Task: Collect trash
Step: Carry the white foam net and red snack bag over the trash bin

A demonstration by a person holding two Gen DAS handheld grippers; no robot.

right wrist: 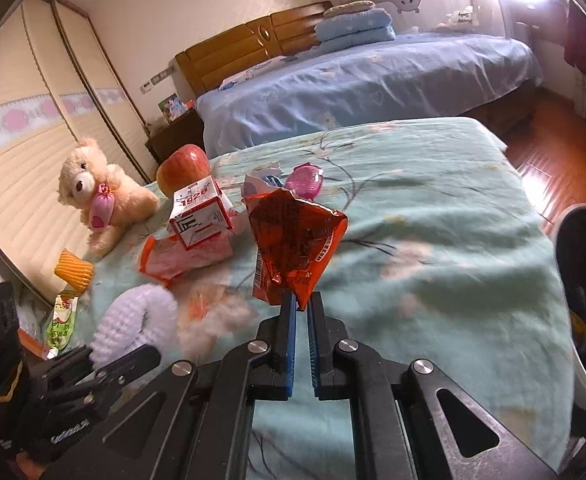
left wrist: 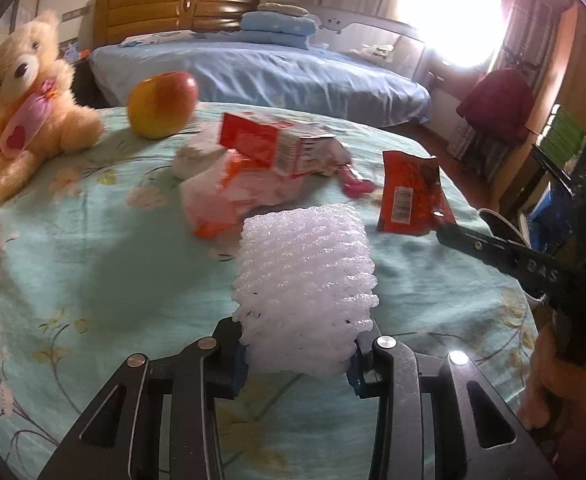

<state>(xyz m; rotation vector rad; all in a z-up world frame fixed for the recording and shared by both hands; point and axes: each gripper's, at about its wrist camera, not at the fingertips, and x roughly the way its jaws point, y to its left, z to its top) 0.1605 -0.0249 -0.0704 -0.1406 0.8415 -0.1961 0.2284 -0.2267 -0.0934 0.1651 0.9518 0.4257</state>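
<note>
My left gripper clamps the foam net; my right gripper pinches the red wrapper. The bin waits off the bed's right edge, nearer my right hand.

The right gripper's finger bears the raised letters "DAS". The red-and-white carton shows digits, seemingly "1928", upside down; other print is unreadable.

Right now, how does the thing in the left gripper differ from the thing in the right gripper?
The left gripper holds a white foam net, thick and tube-shaped, which spreads its jaws apart. The right gripper pinches a thin, crinkled red wrapper, jaws nearly closed. Both are held above the bedspread.
</note>
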